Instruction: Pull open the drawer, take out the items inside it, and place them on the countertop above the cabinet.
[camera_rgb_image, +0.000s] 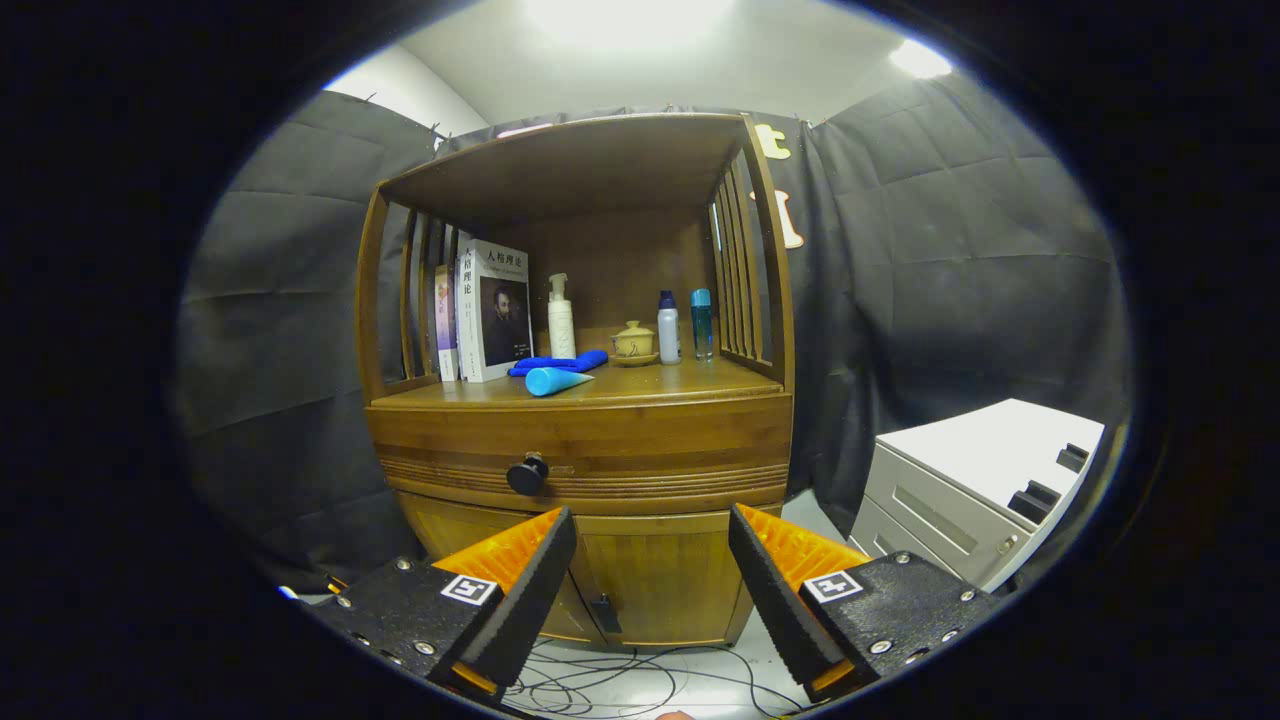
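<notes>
Standing wide apart, the gripper (650, 555) has rough black foam fingers (530, 590) holding nothing. Up ahead in the middle of the frame, the smooth wooden drawer (600, 450) is shut, its round black knob (527, 474) well clear of them, left of center.

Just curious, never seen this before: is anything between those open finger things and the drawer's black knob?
No. In the gripper view, the gripper is open and empty, and the stretch up to the knob is bare; the drawer is shut.

The wooden cabinet's drawer (580, 455), fitted with a round black knob (527, 474), sits fully closed beneath the countertop (680, 385), where a light-blue tube (556, 380) lies on its side.
</notes>
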